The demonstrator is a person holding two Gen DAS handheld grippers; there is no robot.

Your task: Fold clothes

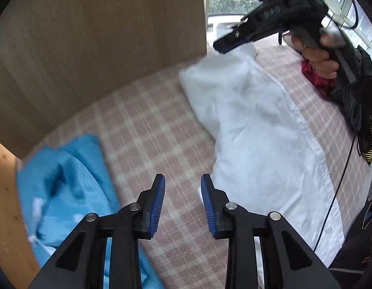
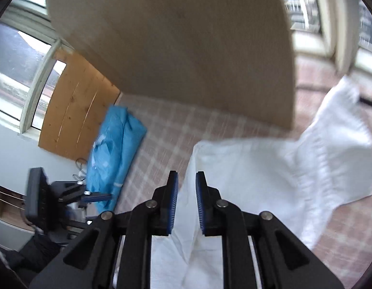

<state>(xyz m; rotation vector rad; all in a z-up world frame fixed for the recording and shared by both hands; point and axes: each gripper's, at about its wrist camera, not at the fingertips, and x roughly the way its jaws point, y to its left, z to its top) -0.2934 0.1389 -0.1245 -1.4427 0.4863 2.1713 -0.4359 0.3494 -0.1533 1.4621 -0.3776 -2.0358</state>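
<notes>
We start with the bed, its pink checked cover spread under everything, with a tall wooden board standing along its far side. On it the white garment takes up the most room: it lies rumpled to the right in the left wrist view, with a stitched hem running down its right edge, and in the right wrist view it spreads directly below and beyond the right gripper. We judge it light, thin and limp, the sort of cloth that sags from any one hold and slides on itself, so two holds well apart along the hem or at corners should keep it taut; a pinch in the middle would only bunch it. The blue garment lies crumpled at the left of the bed, apart from the white one, and looks just as soft. A dark heap with something red sits at the bed's right edge; blur hides what it is. The left gripper hangs above bare bed between the two garments, fingers spread wide and empty. The right gripper has its fingers parted by a narrower gap, nothing between them, above the white cloth's near edge.
</notes>
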